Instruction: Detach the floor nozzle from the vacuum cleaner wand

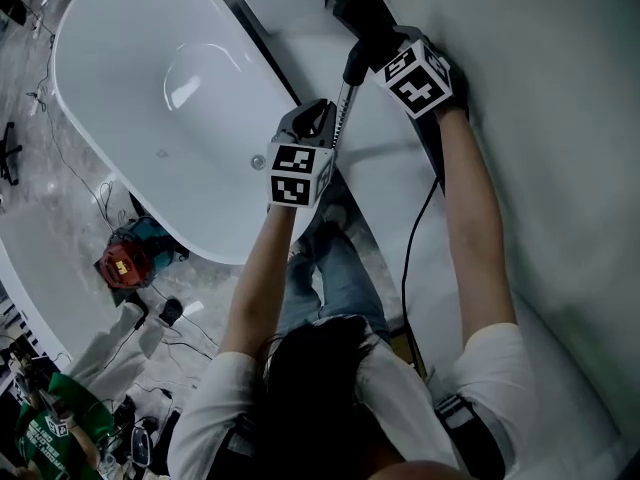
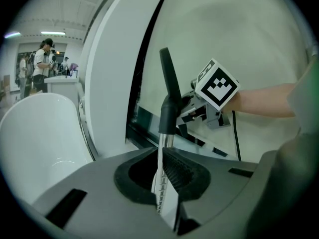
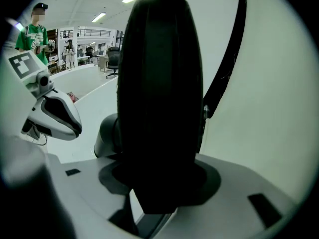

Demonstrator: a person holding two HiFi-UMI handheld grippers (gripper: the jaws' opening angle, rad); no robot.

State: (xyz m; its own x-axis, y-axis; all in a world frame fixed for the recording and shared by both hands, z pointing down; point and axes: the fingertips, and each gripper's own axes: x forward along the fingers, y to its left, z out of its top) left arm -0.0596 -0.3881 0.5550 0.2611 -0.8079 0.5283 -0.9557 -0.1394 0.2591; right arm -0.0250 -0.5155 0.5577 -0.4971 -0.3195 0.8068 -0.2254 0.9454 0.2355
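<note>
The silver, ridged wand runs up between the jaws of my left gripper, which is shut on it. In the left gripper view the wand rises from my left gripper into a black collar, with the black floor nozzle above it. My right gripper sits at the top of the wand on the black floor nozzle. In the right gripper view the nozzle fills the space between the jaws of my right gripper, and the pads sit against it.
A white bathtub lies to the left, and a white slanted panel stands to the right. A black cable hangs below my right arm. A red device and cords lie on the floor. A person in green stands at the lower left.
</note>
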